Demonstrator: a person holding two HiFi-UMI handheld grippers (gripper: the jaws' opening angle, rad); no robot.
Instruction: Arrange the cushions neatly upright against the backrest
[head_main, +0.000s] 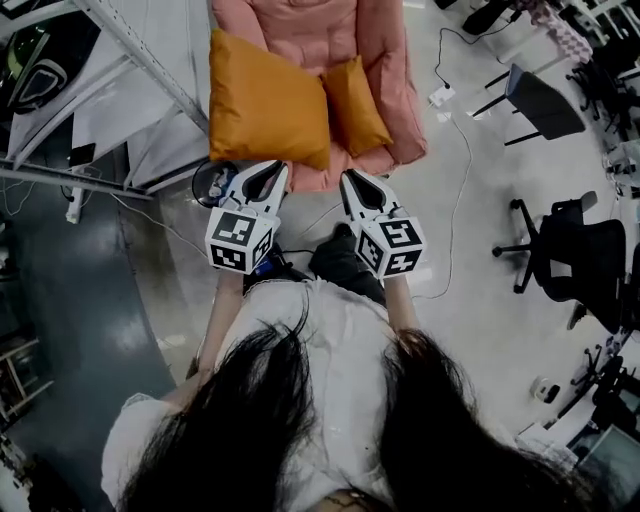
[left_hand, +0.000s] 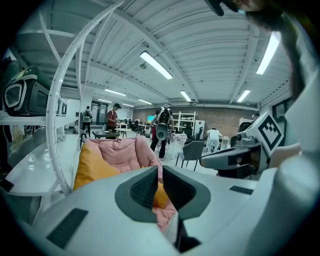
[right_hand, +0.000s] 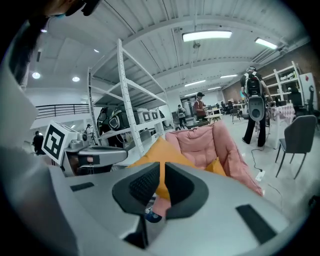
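On the pale floor (head_main: 470, 300), a pink chair (head_main: 300, 25) holds two orange cushions (head_main: 265, 100).

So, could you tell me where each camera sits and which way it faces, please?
Head view: on the person's head, looking steeply down at the pink chair and orange cushions; hair, arms, left gripper, right gripper show.
Left gripper view: on the left gripper, facing the chair past its shut jaws; right gripper at right.
Right gripper view: likewise on the right gripper; left gripper at left.
Shared: chair and cushions.
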